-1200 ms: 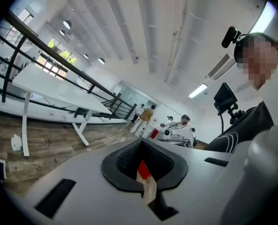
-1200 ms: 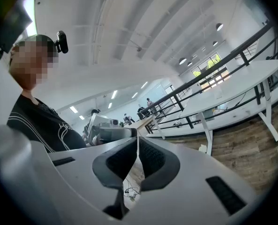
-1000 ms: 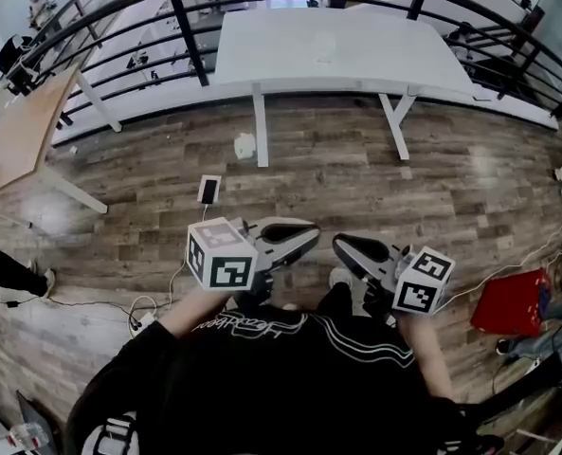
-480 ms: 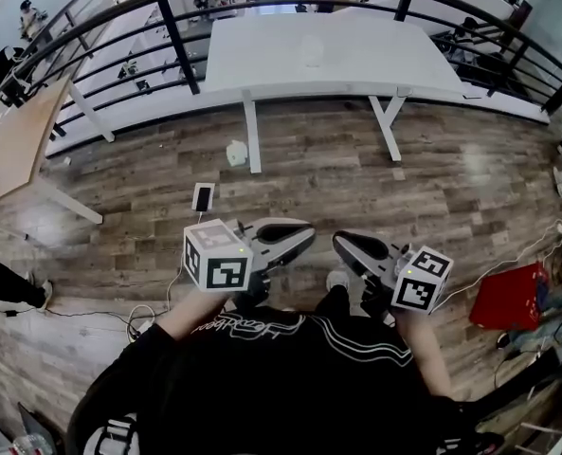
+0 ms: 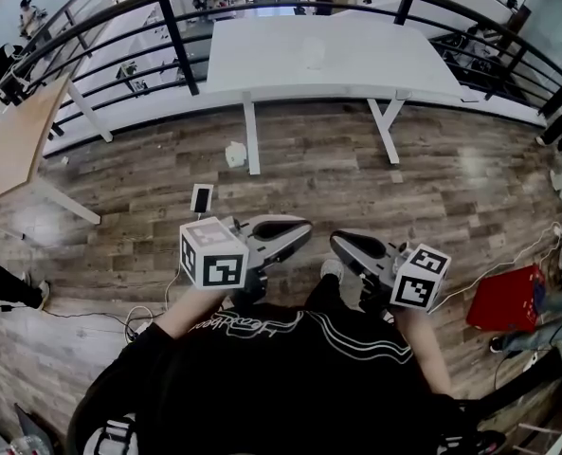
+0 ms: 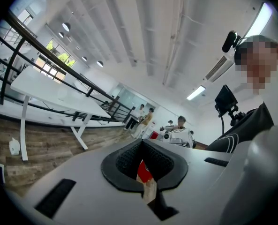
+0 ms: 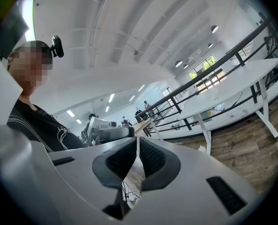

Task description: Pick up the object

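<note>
Both grippers are held close to the person's chest, pointing toward each other above the wooden floor. The left gripper [image 5: 304, 227] is shut with nothing between its pads [image 6: 141, 142]; only the floor and a red thing beyond show through the gap behind its tips. The right gripper [image 5: 335, 242] is also shut and empty [image 7: 138, 138]. Ahead stands a white table [image 5: 375, 69], also visible in both gripper views [image 6: 49, 90] [image 7: 232, 86]. A small pale object [image 5: 316, 53] sits on it, too faint to tell what it is. Both grippers are well short of the table.
A black railing [image 5: 181, 36] runs behind the table. On the floor lie a small white container [image 5: 235, 154] by the table leg, a phone [image 5: 202, 198] on a cable, and a red bag [image 5: 506, 300] at right. A wooden table [image 5: 15, 140] stands at left.
The head view has shifted slightly, so the table and the floor items sit a little to the left. Both grippers stay shut and keep nearly the same place in front of the chest.
</note>
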A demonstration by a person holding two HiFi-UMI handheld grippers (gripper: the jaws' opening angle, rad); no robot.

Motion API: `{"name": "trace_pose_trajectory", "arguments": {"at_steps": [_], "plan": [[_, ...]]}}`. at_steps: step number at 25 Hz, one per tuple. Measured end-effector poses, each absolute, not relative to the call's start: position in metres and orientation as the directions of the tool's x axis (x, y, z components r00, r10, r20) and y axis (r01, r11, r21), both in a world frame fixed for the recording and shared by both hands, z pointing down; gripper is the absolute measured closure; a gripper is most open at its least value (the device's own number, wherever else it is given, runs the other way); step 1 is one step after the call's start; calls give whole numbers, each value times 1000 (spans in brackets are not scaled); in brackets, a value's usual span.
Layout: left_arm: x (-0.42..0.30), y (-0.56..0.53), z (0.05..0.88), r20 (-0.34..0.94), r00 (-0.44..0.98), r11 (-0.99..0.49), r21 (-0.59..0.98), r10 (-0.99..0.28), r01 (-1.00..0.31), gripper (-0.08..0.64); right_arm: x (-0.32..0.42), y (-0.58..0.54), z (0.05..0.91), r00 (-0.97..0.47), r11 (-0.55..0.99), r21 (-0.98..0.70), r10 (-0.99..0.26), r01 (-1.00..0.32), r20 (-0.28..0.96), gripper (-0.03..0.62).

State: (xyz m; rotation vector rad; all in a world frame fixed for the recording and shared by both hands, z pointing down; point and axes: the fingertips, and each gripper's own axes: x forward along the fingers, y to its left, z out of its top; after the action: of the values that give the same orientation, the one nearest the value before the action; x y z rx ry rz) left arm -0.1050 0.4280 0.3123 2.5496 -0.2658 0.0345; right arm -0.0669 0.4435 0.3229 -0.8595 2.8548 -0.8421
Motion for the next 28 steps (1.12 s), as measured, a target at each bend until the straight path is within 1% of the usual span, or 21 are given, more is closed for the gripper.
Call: {"name": "trace_pose_trajectory", "arguments": {"at_steps": [7, 15, 23, 28], "plan": [[-107, 410, 315, 83, 975, -816, 536, -205, -217, 554, -71, 422, 325, -861, 714, -515, -498, -474, 102, 569], [-108, 370, 323, 104, 962, -800, 537, -253, -269, 554, -72, 380, 330, -889, 738, -525, -451, -424, 83, 569], [-71, 300, 342, 130, 955, -775, 559, -268, -294, 554, -35, 309, 346, -898, 730, -553, -433, -402, 80, 569], [-33, 228, 350, 157, 950, -757, 576, -269, -310, 554, 2, 236, 349, -901, 720, -577, -428, -386, 69, 569]]}}
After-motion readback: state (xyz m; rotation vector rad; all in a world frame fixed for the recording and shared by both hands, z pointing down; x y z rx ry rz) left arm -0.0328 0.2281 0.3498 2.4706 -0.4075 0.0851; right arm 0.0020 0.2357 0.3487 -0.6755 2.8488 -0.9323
